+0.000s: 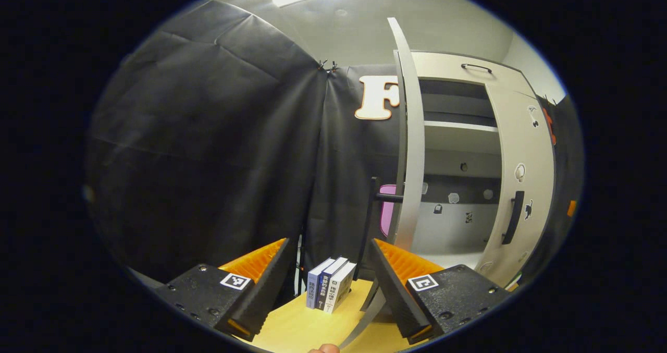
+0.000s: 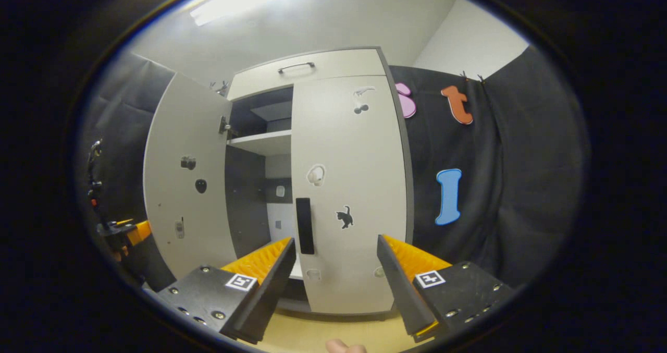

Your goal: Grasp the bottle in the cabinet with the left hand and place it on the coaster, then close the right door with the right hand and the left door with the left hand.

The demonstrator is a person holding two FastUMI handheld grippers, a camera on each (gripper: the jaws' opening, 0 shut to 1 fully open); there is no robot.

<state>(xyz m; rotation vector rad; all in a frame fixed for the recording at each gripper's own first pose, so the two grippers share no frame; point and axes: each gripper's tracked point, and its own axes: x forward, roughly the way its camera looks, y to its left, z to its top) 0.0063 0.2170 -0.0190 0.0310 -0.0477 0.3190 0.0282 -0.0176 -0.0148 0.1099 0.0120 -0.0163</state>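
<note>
The white cabinet (image 2: 307,69) stands on a wooden table (image 1: 292,332). Its left door (image 1: 411,149) swings wide open and shows edge-on just beyond my left gripper (image 1: 328,290), which is open and holds nothing. That door's black handle (image 1: 383,197) sticks out toward me, above the right finger. The right door (image 2: 349,186) lies flat across the cabinet's right half, shut or very nearly so. Its black handle (image 2: 305,225) sits just above my open, empty right gripper (image 2: 336,285). In the right gripper view the left door (image 2: 187,186) hangs open, with the left gripper (image 2: 127,233) beside it.
Three upright books (image 1: 331,289) stand on the table between my left fingers, farther back. An inner shelf (image 1: 458,126) crosses the open cabinet half. A drawer with a handle (image 2: 296,67) tops the cabinet. Black cloth walls close in on both sides.
</note>
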